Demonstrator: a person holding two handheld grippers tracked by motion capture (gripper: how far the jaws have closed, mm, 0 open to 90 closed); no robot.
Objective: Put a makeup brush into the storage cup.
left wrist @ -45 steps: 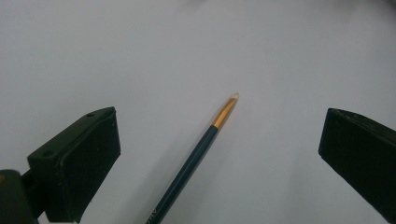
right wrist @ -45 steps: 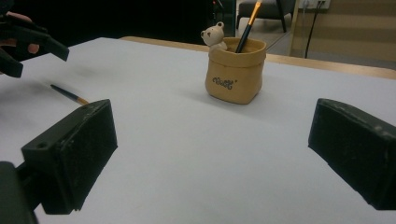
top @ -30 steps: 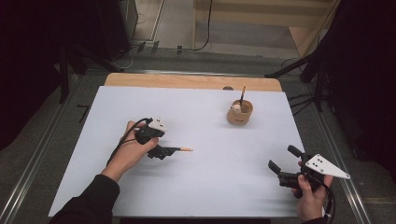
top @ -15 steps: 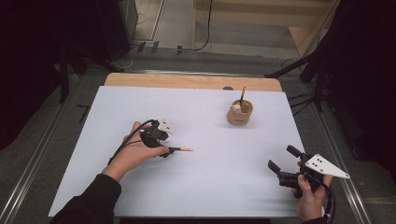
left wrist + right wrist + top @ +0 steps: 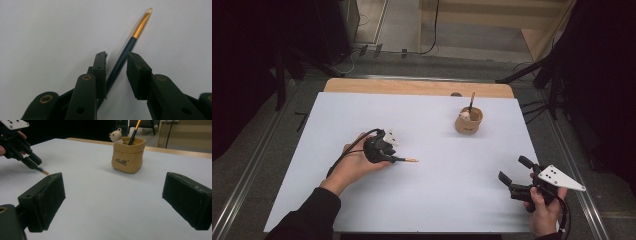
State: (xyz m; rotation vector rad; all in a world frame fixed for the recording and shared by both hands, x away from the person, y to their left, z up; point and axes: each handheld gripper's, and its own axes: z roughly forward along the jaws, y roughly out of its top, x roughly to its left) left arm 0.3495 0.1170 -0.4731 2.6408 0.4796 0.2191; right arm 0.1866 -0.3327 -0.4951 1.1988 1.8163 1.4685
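White matte table (image 5: 362, 110), flat sheet over a wooden top; a bare wood strip (image 5: 412, 87) shows along the far edge. Dark floor and metal rails surround all sides. Broad open surface in the middle and along the near edge.

Left tongs (image 5: 396, 159), held in the person's left hand (image 5: 357, 162), sit left of centre and low over the table. In the left gripper view the tongs (image 5: 117, 66) are narrow, the two black jaws set on either side of a slim paintbrush with a dark blue handle, gold metal ferrule and pale tip (image 5: 130, 43). Right jaw pad touches the handle; the left jaw is just beside it, contact there cannot be told. The brush lies against the table, tip pointing away from the hand, toward the table's centre (image 5: 407, 160).

Right tongs (image 5: 511, 176), in the person's right hand (image 5: 544, 212), are near the front right corner, close to the table's right edge. Jaws stand wide apart, nothing between them; blocky black pads, slightly scuffed (image 5: 46, 201).

Tan, sack-shaped ceramic-looking pot with dark lettering and a small white bear figure on its rim (image 5: 469, 120) stands toward the far right, well apart from both tongs. A second dark-handled brush (image 5: 135, 131) stands upright in it, leaning.
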